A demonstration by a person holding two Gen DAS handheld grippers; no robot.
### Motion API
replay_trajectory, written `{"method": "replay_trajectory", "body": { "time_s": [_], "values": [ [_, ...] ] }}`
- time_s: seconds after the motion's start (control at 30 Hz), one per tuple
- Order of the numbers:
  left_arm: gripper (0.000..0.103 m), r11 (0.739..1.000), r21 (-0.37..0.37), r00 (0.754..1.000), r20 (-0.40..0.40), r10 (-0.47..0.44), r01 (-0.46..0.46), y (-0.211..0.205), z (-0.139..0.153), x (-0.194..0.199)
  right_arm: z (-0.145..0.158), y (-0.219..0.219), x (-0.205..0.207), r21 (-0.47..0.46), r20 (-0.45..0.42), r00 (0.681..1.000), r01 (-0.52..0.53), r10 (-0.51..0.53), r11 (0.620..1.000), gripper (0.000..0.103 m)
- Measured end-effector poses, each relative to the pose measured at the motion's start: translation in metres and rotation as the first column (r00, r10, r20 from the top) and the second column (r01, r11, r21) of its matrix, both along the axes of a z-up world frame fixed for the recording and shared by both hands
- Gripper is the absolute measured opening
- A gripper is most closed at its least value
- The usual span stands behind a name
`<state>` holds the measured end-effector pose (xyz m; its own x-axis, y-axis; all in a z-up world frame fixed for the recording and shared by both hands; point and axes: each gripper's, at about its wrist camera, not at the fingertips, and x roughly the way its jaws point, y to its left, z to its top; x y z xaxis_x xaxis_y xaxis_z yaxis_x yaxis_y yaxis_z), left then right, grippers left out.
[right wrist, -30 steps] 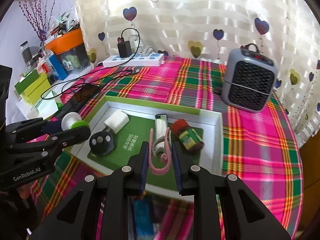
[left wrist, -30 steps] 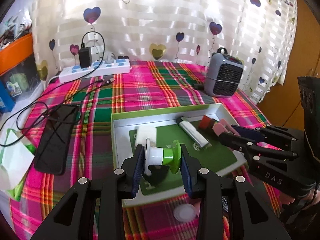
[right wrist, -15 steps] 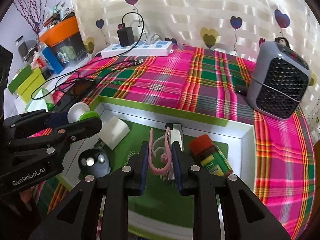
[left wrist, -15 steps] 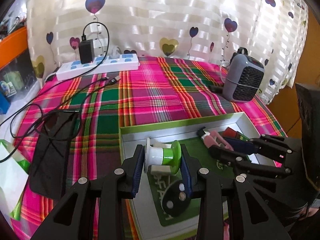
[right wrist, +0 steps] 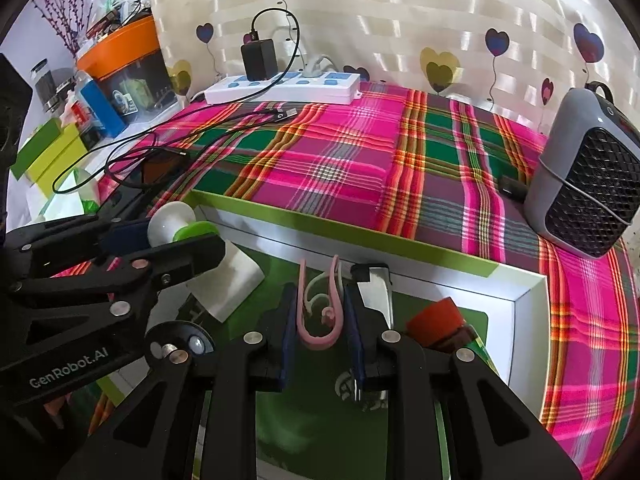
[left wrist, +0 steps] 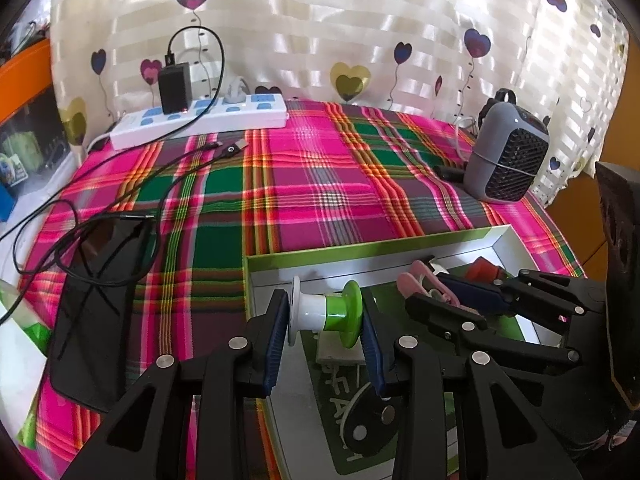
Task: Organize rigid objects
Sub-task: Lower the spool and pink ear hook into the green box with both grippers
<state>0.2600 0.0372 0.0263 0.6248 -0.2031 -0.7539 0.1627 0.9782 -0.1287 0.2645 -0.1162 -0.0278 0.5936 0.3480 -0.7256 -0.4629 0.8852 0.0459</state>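
My left gripper [left wrist: 325, 320] is shut on a white and green spool [left wrist: 326, 313], held sideways over the near left corner of a shallow green-rimmed box [left wrist: 360, 249]. To its right my right gripper [right wrist: 320, 316] is shut on a pink hook-shaped clip [right wrist: 320, 312] above the box's green floor [right wrist: 320, 420]. Inside the box lie a white block [right wrist: 230, 282], a black round disc [right wrist: 180, 346], a silver lighter [right wrist: 376, 292] and a small red-capped bottle [right wrist: 438, 322]. The right gripper [left wrist: 448, 304] shows in the left wrist view with the pink clip [left wrist: 420, 280].
The box sits on a pink and green plaid cloth [left wrist: 312, 184]. A black phone [left wrist: 96, 312] with tangled cables lies to the left. A white power strip [left wrist: 200, 120] with a charger stands at the back, a grey heater [right wrist: 592, 176] at the right. Boxes [right wrist: 52, 152] crowd the left edge.
Both grippers moved forward and lower over the box, each keeping its object. The box and its contents now sit closer beneath them.
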Motion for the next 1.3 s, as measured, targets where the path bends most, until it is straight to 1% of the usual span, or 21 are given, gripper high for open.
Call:
{"method": "replay_trajectory", "body": {
  "time_s": [0.53,1.2,1.27,1.3],
  "values": [
    [0.033,1.0,-0.007,1.0,-0.003,-0.005,0.004,-0.0016,-0.0016,0.0032,-0.006,0.0014,0.0034,0.005,-0.014,1.0,-0.005,0.005,1.0,0.024],
    [0.037,1.0,-0.005,1.0,-0.011,-0.009,0.009,-0.0044,-0.0041,0.005,-0.0056,-0.0002,0.0051,0.017,-0.027,1.0,0.001,-0.001,1.0,0.024],
    [0.037,1.0,-0.006,1.0,-0.01,-0.008,0.008,-0.0044,-0.0041,0.0049,-0.0056,-0.0001,0.0051,0.016,-0.027,1.0,0.001,-0.001,1.0,0.025],
    [0.038,1.0,-0.005,1.0,-0.01,-0.008,0.008,-0.0043,-0.0041,0.0049,-0.0057,-0.0002,0.0052,0.017,-0.028,1.0,0.002,-0.001,1.0,0.029]
  ]
}}
